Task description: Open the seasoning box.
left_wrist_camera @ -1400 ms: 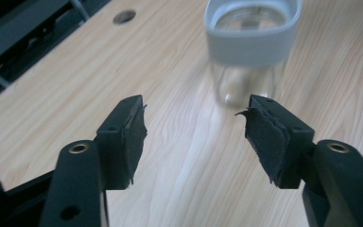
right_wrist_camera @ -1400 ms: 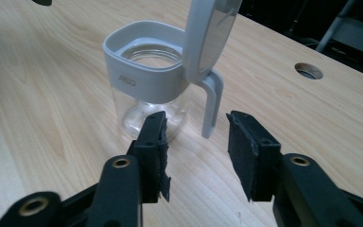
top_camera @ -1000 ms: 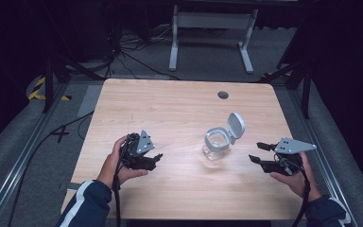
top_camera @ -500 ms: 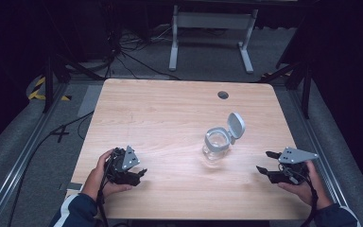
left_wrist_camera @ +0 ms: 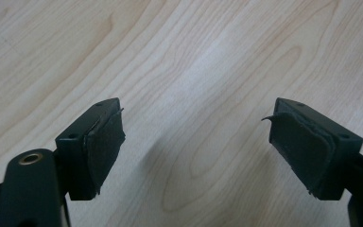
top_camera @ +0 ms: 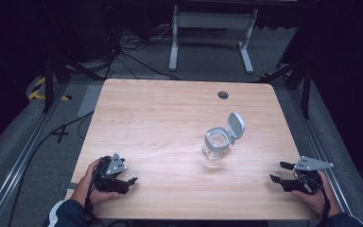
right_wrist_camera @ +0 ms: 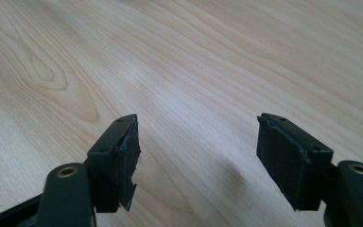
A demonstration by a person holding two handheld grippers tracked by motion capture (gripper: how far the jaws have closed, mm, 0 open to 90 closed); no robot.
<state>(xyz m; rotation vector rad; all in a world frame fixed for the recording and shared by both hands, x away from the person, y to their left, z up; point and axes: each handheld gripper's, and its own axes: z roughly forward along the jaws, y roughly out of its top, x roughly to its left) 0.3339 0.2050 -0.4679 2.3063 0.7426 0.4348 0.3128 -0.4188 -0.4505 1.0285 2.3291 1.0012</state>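
Clear glass jar (top_camera: 216,147) with its grey flip lid (top_camera: 236,125) swung open stands mid-table, untouched. Left gripper (top_camera: 128,181) and right gripper (top_camera: 279,172) rest near the front edge, jaws just opening, empty. Looks finished; any next move means reaching in.

The person is wearing dark navy sleeves; the left sleeve (top_camera: 60,215) is showing a white stripe near the cuff. The left claw (top_camera: 131,182) is showing as a compact black body with a small grey three-cornered plate on top and a black cable trailing back along the wrist. The right claw (top_camera: 280,172) is carrying a longer, flatter grey plate with thin wires running under it. Each one is ending in two blocky black jaws faced with dark rubbery pads (left_wrist_camera: 105,146) that are fraying and peeling at the edges, with small screw holes on top and a brass-ringed pivot (right_wrist_camera: 66,171) at the base.
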